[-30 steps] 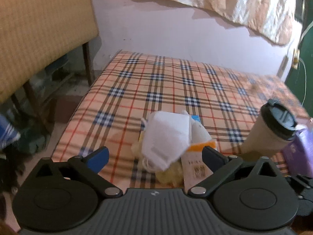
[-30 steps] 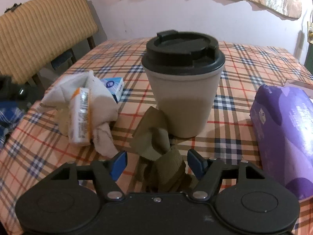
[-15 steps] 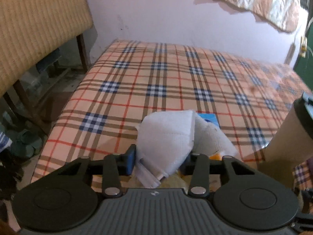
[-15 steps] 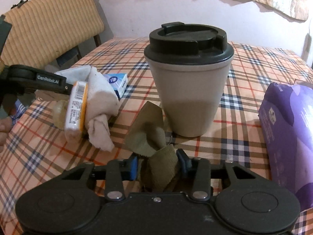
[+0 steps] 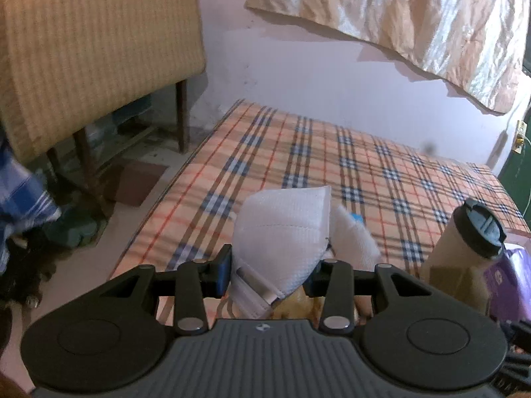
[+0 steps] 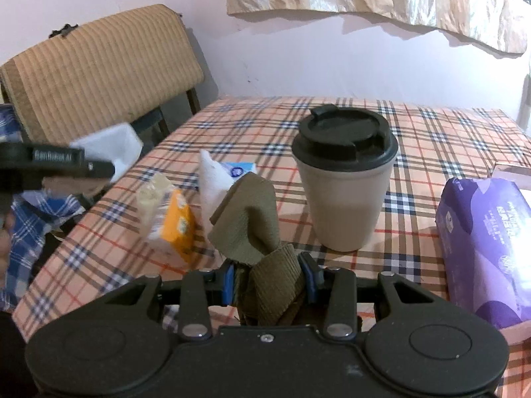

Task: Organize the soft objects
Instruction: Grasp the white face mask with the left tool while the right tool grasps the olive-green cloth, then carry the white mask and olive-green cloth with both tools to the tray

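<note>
On the left, the left tool is clenched on a white face mask, holding it clear above the near left part of the bench, which wears a plaid cloth. Below and just right of it a white cloth lies crumpled by an orange-and-white packet and a small blue-and-white box. Further right, the right tool grips an olive-green cloth, lifted in front of a lidded cup. A purple soft pack rests at the far right. By my judgement the sorting is at an early stage: two soft items are picked up but none placed, and the white cloth and the pack wait on the bench.
</note>
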### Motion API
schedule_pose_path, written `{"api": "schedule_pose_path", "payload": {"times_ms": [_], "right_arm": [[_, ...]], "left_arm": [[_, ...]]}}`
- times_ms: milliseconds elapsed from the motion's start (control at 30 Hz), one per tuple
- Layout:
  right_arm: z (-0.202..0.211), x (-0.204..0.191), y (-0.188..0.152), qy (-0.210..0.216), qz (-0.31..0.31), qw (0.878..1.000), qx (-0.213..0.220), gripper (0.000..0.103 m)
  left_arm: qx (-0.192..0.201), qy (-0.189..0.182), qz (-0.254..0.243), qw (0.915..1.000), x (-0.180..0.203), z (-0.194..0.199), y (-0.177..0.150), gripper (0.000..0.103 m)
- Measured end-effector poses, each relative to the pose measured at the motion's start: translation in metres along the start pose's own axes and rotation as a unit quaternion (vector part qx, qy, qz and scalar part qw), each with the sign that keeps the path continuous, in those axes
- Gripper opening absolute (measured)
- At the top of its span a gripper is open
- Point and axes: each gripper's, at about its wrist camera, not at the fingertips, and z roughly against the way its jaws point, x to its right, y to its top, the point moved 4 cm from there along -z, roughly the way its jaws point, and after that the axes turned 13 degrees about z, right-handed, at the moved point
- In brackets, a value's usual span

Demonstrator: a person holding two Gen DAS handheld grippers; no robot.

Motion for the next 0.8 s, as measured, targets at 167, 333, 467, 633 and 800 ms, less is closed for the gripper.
{"api": "schedule_pose_path", "payload": {"times_ms": [167,333,467,633,800], "right_arm": [[0.016,-0.008,-0.001,0.010,-0.005,1.000,0.005,0.048],[0.028,-0.019,0.002,0.021,0.001,1.000,0.012,0.048],[0.037,-0.025,0.004,0.028,0.009,0.999,0.017,0.048],[0.050,-0.028,0.009,0.031,0.007,0.999,0.027,0.048],[0.065,-0.027,0.017,0.030,0.009,0.999,0.044,0.048]], "left_arm": [[-0.023,-0.003,0.036,0.9991,-0.013,0.013,-0.021,0.042],[-0.031,-0.011,0.044,0.9985,-0.010,0.026,-0.038,0.042],[-0.031,-0.014,0.045,0.9984,-0.005,0.031,-0.044,0.042],[-0.027,-0.022,0.042,0.9985,0.005,0.040,-0.048,0.042],[-0.022,-0.029,0.032,0.9988,0.020,0.048,-0.048,0.042]]}}
